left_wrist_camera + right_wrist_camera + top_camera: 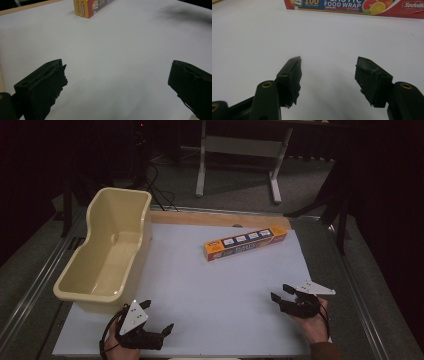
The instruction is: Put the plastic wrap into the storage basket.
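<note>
High view, left to right: a cream tub [107,252] sits at the left edge of the white board [215,310], overhanging it a little; the left gripper [157,320] rests low at the near left corner just beside the tub's near end, its jaws spread wide with nothing between them; a long orange box [245,242] of food wrap lies flat and slanted toward the far side, right of centre and well apart from both hands; the right gripper [281,292] hovers near the right edge, jaws likewise parted and empty. The left gripper view shows bare board between the jaws and the box's end [91,7] far ahead. In the right gripper view the box's long printed face [354,6] lies across the top, beyond the open jaws. The likely work is lifting the box into the tub. My worry is the box's length and slant: a pinch near one end would probably let it droop or twist out of the pads. A squeeze across the hollow carton could crush it. The left gripper, so close to the tub, could nudge it further off the board on the way out.
</note>
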Demonstrator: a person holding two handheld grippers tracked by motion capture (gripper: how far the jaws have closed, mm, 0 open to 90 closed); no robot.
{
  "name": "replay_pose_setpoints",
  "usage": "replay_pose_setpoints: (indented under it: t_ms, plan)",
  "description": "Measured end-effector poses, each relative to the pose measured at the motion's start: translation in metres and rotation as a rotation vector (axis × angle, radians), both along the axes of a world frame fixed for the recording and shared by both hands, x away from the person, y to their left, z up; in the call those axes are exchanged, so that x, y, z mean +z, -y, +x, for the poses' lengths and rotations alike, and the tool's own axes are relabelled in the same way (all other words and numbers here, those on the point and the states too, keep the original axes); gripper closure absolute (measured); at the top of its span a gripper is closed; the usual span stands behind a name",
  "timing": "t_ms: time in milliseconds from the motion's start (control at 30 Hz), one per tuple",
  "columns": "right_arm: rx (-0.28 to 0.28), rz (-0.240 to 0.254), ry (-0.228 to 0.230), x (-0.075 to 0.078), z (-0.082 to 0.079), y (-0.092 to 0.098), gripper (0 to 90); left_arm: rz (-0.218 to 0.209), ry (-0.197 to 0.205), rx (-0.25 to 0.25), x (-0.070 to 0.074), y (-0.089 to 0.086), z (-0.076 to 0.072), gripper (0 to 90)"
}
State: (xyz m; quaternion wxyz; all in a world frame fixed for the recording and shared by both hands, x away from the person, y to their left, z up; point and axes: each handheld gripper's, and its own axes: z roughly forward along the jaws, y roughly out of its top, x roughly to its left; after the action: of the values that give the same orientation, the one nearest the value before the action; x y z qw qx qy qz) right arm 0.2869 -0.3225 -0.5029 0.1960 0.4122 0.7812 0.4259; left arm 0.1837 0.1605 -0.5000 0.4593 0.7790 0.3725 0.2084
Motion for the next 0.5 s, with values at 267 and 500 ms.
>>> replay_pose_setpoints:
  t_ms: [267,500]
  plan:
    - [0.023,-0.019,-0.002,0.0,0.0,-0.008,36.1,0.012,0.018,0.013,0.0,0.0,0.001,1.1]
    - [0.036,-0.021,-0.002,-0.002,0.002,-0.021,36.1,0.002,0.028,0.014,0.001,0.0,0.002,1.1]
